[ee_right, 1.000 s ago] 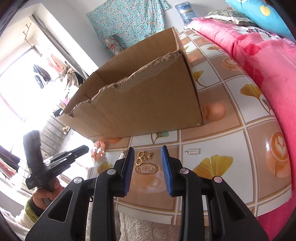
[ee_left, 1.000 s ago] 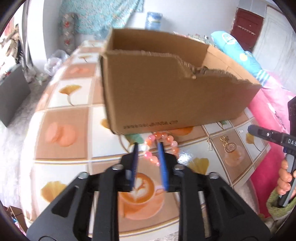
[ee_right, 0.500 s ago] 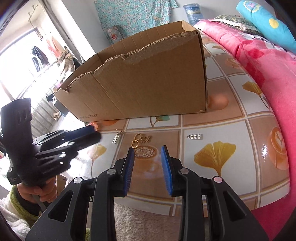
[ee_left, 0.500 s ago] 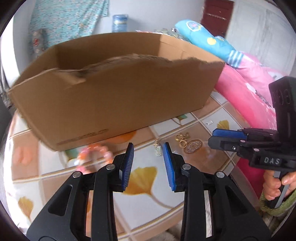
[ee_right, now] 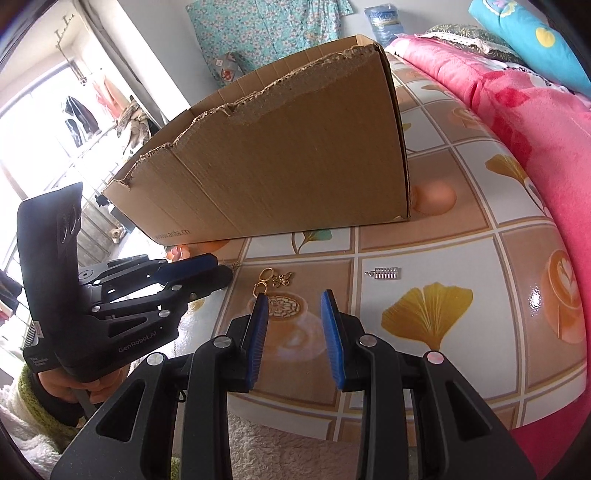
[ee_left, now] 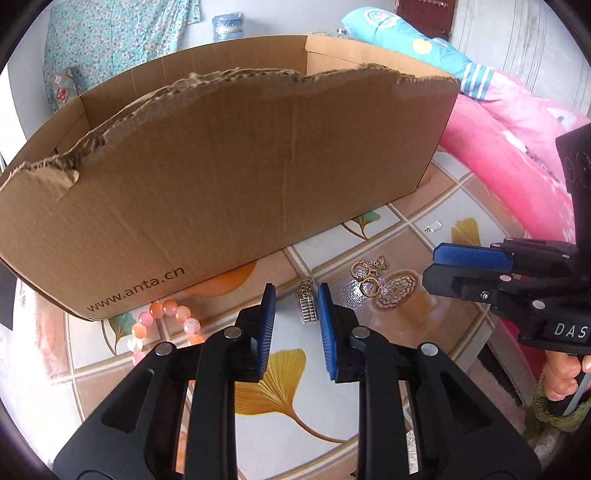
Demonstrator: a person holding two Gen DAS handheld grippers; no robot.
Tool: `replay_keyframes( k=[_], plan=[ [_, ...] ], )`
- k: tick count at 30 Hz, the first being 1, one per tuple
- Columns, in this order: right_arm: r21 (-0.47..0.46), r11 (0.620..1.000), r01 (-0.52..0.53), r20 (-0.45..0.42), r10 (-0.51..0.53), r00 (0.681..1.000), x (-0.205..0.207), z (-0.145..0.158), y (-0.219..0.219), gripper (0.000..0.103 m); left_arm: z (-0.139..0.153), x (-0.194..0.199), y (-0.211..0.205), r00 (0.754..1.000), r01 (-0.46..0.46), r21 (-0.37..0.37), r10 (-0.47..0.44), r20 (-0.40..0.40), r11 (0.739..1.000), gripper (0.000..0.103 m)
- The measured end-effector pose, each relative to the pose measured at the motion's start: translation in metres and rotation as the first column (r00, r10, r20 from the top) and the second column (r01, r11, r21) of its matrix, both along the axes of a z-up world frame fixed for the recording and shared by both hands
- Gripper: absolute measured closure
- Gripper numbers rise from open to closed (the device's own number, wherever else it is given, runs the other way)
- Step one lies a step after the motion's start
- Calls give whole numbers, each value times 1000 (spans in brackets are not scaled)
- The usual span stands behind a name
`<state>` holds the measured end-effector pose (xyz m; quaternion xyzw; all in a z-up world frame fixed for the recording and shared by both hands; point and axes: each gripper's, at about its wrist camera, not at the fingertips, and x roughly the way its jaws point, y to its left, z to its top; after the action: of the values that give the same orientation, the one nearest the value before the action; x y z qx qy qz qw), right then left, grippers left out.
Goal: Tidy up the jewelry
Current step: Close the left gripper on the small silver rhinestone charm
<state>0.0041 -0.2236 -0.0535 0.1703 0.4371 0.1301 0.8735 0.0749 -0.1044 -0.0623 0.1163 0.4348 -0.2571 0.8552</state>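
Note:
A torn cardboard box (ee_left: 229, 173) stands on the tiled table; it also shows in the right wrist view (ee_right: 288, 173). In front of it lie a pink bead bracelet (ee_left: 162, 321), a small silver abacus charm (ee_left: 308, 308), a gold ring-and-butterfly charm (ee_left: 369, 273) and a second silver charm (ee_left: 433, 226). My left gripper (ee_left: 293, 325) is open and empty, its right fingertip beside the abacus charm. My right gripper (ee_right: 293, 325) is open and empty, just short of the gold charm (ee_right: 271, 278); the silver charm (ee_right: 386, 274) lies to its right.
A pink blanket (ee_right: 517, 110) and a blue pillow (ee_left: 406, 40) lie along the table's right side. The table's front edge (ee_right: 369, 413) is close under the right gripper. A water jug (ee_left: 227, 26) and floral cloth stand behind the box.
My left gripper swung right from the bead bracelet to the abacus charm and opened wider. My right gripper moved slightly toward the gold charm and also opened wider.

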Motion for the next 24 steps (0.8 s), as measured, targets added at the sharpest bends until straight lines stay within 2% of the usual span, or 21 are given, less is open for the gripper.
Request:
replay_keyframes(
  k=[3, 5, 7, 8, 11, 13, 17, 24],
  plan=[
    [3, 1000, 3, 1, -3, 1000, 1, 0, -1, 74, 0, -2, -6, 1000, 13, 38, -14, 18, 999, 83],
    [4, 1000, 7, 3, -7, 1000, -1, 1, -1, 74, 0, -2, -8, 1000, 13, 28, -13, 12, 1000, 88],
    [2, 1000, 11, 5, -11, 1000, -1, 2, -1, 74, -1, -1, -11, 1000, -2, 23, 2, 15, 1000, 97],
    [2, 1000, 14, 6, -14, 1000, -2, 3, -1, 74, -1, 0, -10, 1000, -6, 16, 5, 14, 1000, 98],
    [0, 1000, 20, 11, -20, 1000, -4, 6, -3, 74, 0, 2, -3, 1000, -20, -28, 20, -8, 999, 98],
    [-7, 1000, 25, 19, -25, 1000, -6, 9, -4, 74, 1, 4, 3, 999, -34, -56, 33, -17, 998, 103],
    [-23, 999, 33, 28, -33, 999, -8, 13, -6, 74, 6, 6, 18, 997, -73, -116, 70, -28, 991, 103],
    [-56, 997, 51, 36, -49, 998, -10, 17, -13, 74, 23, -1, 39, 995, -94, -180, 96, 1, 979, 103]
  ],
)
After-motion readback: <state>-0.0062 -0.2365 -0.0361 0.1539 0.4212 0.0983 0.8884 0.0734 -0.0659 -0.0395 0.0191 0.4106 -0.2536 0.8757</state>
